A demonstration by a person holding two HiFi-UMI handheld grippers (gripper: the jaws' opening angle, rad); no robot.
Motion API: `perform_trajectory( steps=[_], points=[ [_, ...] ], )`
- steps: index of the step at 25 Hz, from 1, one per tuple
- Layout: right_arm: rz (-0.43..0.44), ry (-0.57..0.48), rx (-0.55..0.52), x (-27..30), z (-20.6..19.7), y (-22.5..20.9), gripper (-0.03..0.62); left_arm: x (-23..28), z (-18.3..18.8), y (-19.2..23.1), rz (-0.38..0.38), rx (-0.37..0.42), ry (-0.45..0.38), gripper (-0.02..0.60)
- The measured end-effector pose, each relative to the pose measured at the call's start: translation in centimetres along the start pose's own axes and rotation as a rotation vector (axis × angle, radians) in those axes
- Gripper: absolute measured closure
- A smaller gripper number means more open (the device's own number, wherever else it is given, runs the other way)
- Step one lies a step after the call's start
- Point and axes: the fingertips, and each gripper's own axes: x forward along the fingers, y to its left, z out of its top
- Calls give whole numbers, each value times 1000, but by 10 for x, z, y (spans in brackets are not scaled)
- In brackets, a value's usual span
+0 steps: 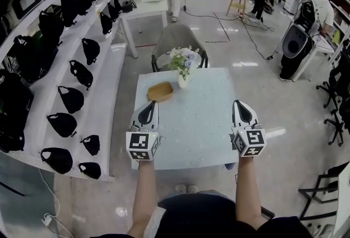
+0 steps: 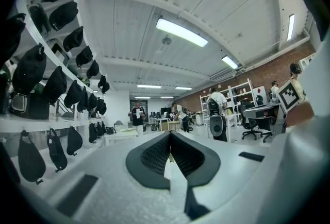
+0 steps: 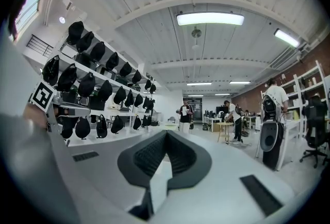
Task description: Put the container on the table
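A glossy grey floor [image 1: 219,51] runs through the room. White tiered shelves [image 1: 104,86] on the left carry black bags [image 1: 71,99]. A grey chair [image 1: 178,40] stands mid-floor, with a white desk [image 1: 149,7] beyond it. Office chairs [image 1: 334,89] stand at the right. Tube lights [image 3: 210,18] hang from a white panelled ceiling [image 2: 129,17]. A brick wall [image 2: 260,76] closes the right side.

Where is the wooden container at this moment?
In the head view, the wooden container sits on the pale table, at its far left part, just left of the flower vase.
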Motion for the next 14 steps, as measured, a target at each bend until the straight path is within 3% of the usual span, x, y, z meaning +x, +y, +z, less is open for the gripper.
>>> perform_trajectory(
  steps=[14],
  points=[
    [9,6,-1,4,-5,2,597,2,1,0,-1,9,-5,574]
  ],
)
